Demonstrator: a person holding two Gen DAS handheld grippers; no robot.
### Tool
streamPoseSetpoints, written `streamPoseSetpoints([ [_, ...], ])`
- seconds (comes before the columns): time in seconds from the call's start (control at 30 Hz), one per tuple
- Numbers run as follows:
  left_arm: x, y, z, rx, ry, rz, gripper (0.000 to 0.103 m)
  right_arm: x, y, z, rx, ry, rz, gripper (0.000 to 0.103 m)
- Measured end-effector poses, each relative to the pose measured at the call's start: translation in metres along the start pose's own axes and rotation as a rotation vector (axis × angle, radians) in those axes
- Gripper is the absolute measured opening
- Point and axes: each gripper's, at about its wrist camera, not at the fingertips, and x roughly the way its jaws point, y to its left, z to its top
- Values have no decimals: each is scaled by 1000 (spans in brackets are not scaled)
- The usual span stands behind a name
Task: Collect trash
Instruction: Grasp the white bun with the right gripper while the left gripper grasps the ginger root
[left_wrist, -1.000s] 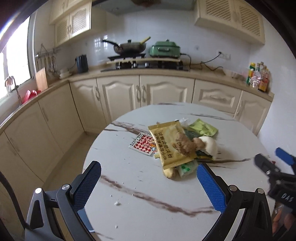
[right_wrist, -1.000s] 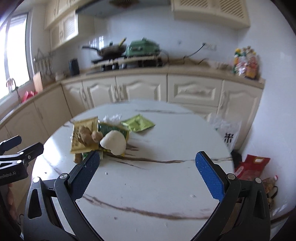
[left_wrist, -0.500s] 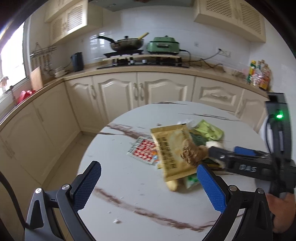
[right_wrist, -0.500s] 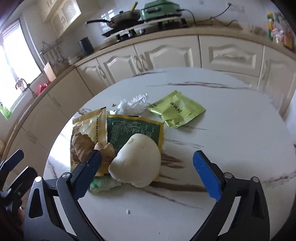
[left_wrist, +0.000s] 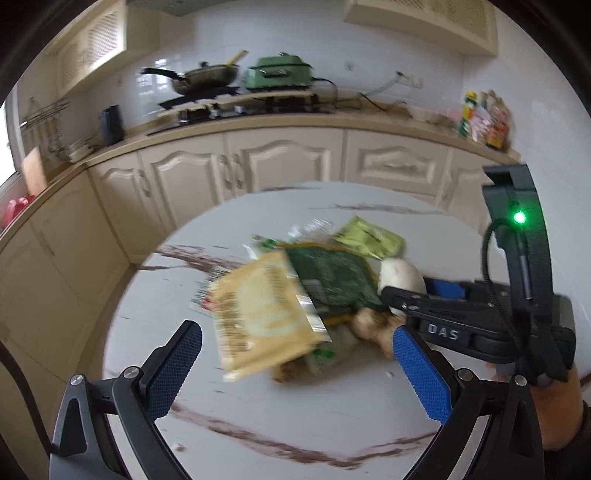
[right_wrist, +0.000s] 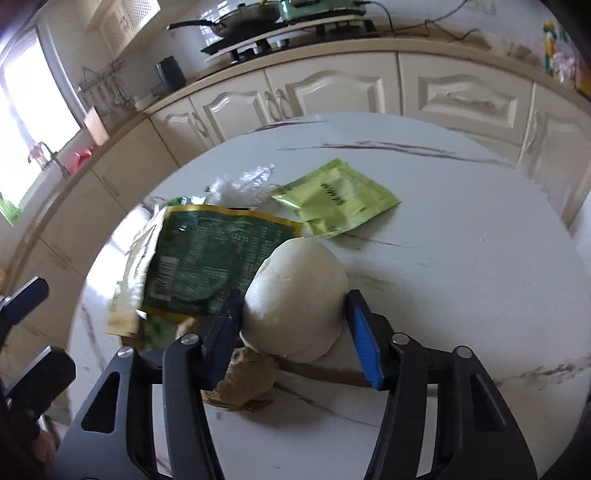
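Near the tabletop's (right_wrist: 461, 236) middle, right gripper (right_wrist: 295, 332) pinches, apparently touching, the white bun (right_wrist: 295, 299) beside wrappers (right_wrist: 218, 254); left gripper (left_wrist: 295, 369) hovers spread; lifting comes next.

A round marble table (right_wrist: 461, 258) is filling mid-frame, carrying a light-green packet (right_wrist: 336, 199), white bun (right_wrist: 295, 295) and ginger (right_wrist: 243, 380) at centre
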Motion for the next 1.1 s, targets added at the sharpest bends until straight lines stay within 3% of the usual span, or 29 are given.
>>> streamPoseSetpoints([
  [0.2,31,-35,5,42,73,-41,102,-36,-23,-15,39,-77,-85,52],
  [0.4,70,-60,16,63,126,6,100,-66,-54,-34,119,-111,-98,52],
  [0.5,86,-68,16,87,155,21,91,-70,-63,-41,143,-106,-87,52],
  [0.53,87,-74,16,119,140,46,85,-70,-65,-41,145,-105,-85,52],
  [0.6,92,-84,15,149,147,18,69,-71,-64,-44,143,-103,-81,52],
  [0.7,93,-91,10,181,130,26,63,-71,-62,-45,139,-105,-73,52],
  [0.93,89,-79,5,107,141,-108,58,-79,-45,-49,112,-121,-53,52],
  [1.1,58,-59,4,52,82,-159,59,-93,-29,-51,93,-142,-44,52],
])
